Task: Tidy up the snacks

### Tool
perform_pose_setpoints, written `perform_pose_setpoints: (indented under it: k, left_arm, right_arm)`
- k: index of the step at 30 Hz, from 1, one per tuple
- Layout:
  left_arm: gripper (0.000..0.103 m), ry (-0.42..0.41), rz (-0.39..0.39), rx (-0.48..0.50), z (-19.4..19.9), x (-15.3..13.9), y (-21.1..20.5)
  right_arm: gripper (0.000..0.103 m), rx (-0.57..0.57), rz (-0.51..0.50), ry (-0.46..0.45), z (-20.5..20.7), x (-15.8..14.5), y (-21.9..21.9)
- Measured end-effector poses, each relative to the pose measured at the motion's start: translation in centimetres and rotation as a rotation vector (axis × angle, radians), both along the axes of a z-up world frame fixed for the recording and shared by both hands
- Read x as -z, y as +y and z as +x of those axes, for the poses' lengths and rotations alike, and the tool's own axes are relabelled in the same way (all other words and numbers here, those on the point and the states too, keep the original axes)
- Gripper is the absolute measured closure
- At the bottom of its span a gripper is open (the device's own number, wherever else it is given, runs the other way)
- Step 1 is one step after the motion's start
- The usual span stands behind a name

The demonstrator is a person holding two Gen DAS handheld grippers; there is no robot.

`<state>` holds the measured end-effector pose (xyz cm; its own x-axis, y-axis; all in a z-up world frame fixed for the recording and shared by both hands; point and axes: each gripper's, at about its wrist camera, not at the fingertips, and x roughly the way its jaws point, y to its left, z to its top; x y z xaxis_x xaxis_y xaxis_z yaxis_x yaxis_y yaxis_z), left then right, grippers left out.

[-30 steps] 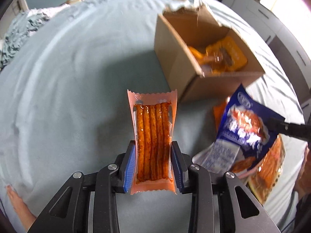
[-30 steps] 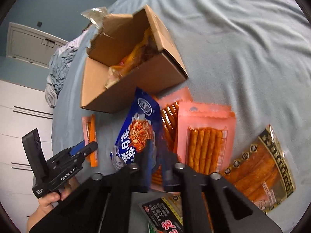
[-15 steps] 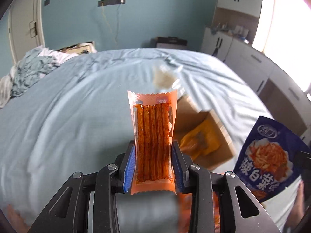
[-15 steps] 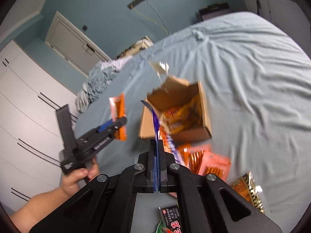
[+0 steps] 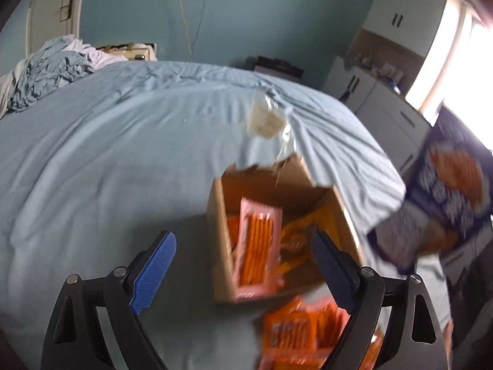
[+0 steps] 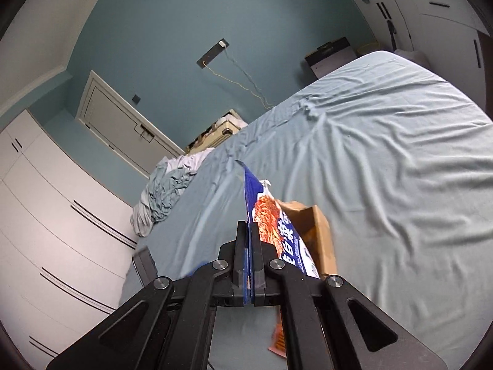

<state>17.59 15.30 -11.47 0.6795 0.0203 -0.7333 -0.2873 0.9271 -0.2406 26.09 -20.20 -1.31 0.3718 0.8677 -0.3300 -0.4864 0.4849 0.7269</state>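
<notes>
My left gripper [image 5: 243, 265]: fingers opening, nothing between them; pink snack pack [image 5: 258, 246] sits tilted in the cardboard box [image 5: 220, 265], may slide. My right gripper [image 6: 249, 256] pinches the blue bag [image 6: 277, 231] edge-on above the bed [image 6: 385, 185]; it could swing and miss.

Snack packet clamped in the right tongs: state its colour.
Blue packet with an orange-red food picture; clearest in the right wrist view.
</notes>
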Motion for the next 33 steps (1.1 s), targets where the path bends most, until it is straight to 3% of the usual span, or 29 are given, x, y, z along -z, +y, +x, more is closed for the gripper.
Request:
perform_pose_setpoints:
  k: [3,5,8,9,10,12,16,19,23,29,33]
  left_arm:
    - [0.012,0.131,0.051,0.045,-1.0,0.8,0.0]
    - [0.012,0.176,0.076,0.054,-1.9,1.0,0.0]
    - [0.012,0.226,0.077,0.069,-3.5,1.2,-0.6]
    - [0.012,0.23,0.062,0.076,-4.1,1.2,-0.8]
    - [0.012,0.224,0.043,0.081,-4.8,1.3,-1.2]
    - [0.012,0.215,0.017,0.102,-6.0,2.0,-2.1]
    - [0.012,0.314,0.072,0.228,-6.3,4.1,-4.9]
    - [0.012,0.307,0.187,0.295,-6.4,4.3,-6.9]
    - [0.012,0.319,0.19,0.32,-6.4,4.1,-7.8]
    - [0.012,0.34,0.185,0.316,-7.1,4.3,-7.6]
    - [0.012,0.392,0.194,0.318,-7.7,4.7,-7.5]
  right_arm:
    - [0.103,-0.024,0.026,0.01,0.9,0.2,2.7]
    - [0.103,-0.041,0.041,0.007,1.6,0.3,4.2]
    - [0.102,0.029,-0.042,-0.026,2.5,1.1,6.0]
    - [0.092,0.064,-0.079,-0.059,2.6,1.5,6.4]
    - [0.063,0.092,-0.108,-0.084,2.5,1.8,6.5]
    - [0.021,0.162,-0.195,-0.108,1.6,2.7,6.1]
    - [0.019,0.116,-0.402,-0.11,-0.4,4.7,4.7]
    - [0.019,0.055,-0.555,-0.019,-2.2,6.8,2.9]
    - [0.019,0.005,-0.68,0.16,-4.7,9.2,-0.4]
    - [0.019,0.092,-0.637,0.385,-6.9,10.1,-6.3]
    - [0.019,0.109,-0.633,0.45,-6.2,10.9,-6.8]
